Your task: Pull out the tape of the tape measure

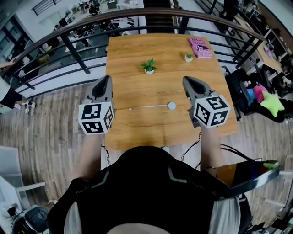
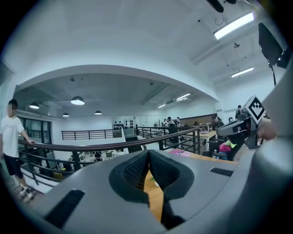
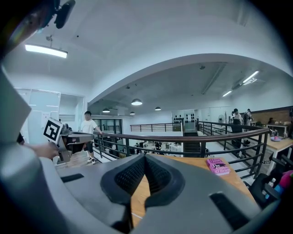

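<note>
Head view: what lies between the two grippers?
The tape measure, tape drawn out toward the left gripper, on the table; the head view shows it.

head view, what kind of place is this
Probably an open-plan office mezzanine: a wooden table stands beside a dark railing, with desks on a lower floor beyond it.
</note>
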The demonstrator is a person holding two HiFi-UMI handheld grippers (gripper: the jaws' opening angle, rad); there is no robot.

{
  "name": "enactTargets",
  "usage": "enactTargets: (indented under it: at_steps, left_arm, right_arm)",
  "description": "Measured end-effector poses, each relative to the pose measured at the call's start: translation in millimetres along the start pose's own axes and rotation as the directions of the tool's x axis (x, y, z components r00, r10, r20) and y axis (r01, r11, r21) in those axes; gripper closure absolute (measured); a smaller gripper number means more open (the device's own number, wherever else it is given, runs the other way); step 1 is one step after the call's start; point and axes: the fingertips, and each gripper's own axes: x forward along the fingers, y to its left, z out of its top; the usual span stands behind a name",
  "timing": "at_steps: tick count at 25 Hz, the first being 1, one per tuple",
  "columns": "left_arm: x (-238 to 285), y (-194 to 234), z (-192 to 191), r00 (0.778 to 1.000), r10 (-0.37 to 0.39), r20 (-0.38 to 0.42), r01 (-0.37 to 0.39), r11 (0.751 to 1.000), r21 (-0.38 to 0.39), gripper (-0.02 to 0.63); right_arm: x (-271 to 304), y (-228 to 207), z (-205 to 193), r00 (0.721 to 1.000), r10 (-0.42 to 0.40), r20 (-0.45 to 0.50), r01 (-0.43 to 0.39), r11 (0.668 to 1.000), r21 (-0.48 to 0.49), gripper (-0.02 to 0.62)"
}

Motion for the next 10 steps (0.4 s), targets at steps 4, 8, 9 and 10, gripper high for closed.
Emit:
enactTargets:
  at_steps: [4, 8, 9, 10]
  left_arm:
    - [2.6, -0.8, 1.5, 1.000, -0.010, 0.016, 0.010, 1.000, -0.022, 0.577]
    - [3.1, -0.9, 1.3, 1.000, -0.015, 0.024, 0.016, 0.999, -0.043, 0.577]
    - [2.8, -1.2, 1.1, 1.000, -0.016, 0.024, 0.017, 0.999, -0.046, 0.577]
    - [2.5, -1.4, 0.9, 1.000, -0.017, 0.025, 0.018, 0.999, -0.049, 0.577]
  right_arm:
    - [1.7, 0.3, -0.4, 1.000, -0.001, 0.006, 0.001, 1.000, 0.005, 0.589]
    - [2.5, 1.1, 0.8, 1.000, -0.007, 0.009, 0.007, 1.000, -0.004, 0.589]
    - [2.6, 1.3, 0.9, 1.000, -0.008, 0.009, 0.008, 1.000, -0.006, 0.589]
    - [2.8, 1.6, 1.1, 1.000, -0.009, 0.009, 0.010, 1.000, -0.009, 0.589]
